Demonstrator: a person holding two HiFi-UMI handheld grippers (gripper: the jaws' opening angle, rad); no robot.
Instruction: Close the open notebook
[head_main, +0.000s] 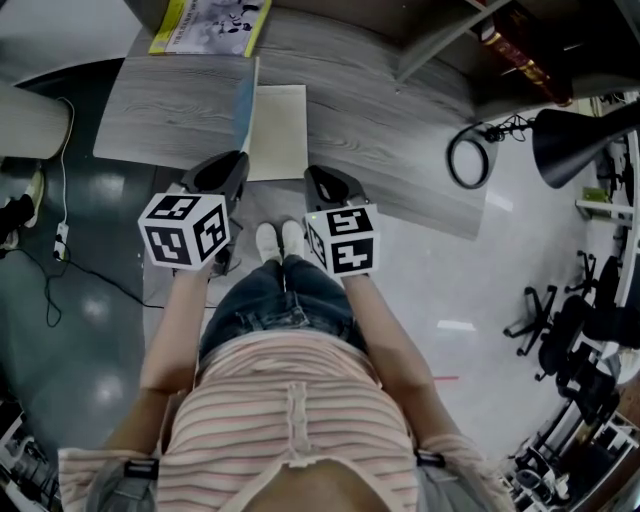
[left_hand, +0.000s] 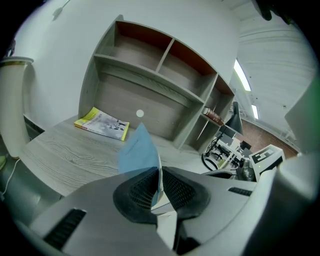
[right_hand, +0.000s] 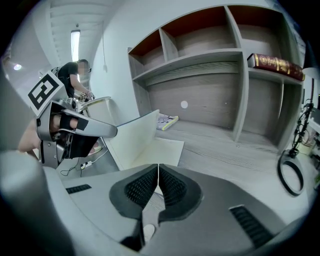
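Note:
The notebook (head_main: 279, 132) lies open near the front edge of the grey wooden desk (head_main: 170, 115). Its blue cover (head_main: 244, 106) stands lifted off the desk, roughly upright. My left gripper (head_main: 236, 163) is shut on the lower edge of that blue cover (left_hand: 138, 150), which sticks up between the pads (left_hand: 172, 189). From the right gripper view the raised leaf (right_hand: 134, 136) shows its cream inner side, and the flat page (right_hand: 162, 151) lies beside it. My right gripper (head_main: 316, 178) hovers at the notebook's near right corner, with its jaws (right_hand: 158, 181) shut and nothing between them.
A yellow booklet (head_main: 208, 24) lies at the back left of the desk. A shelf unit (left_hand: 150, 65) stands behind, with a dark red book (right_hand: 276, 65) on it. A black lamp (head_main: 578, 140) and a coiled cable (head_main: 468, 160) are at the right. A person (right_hand: 75, 75) stands far off.

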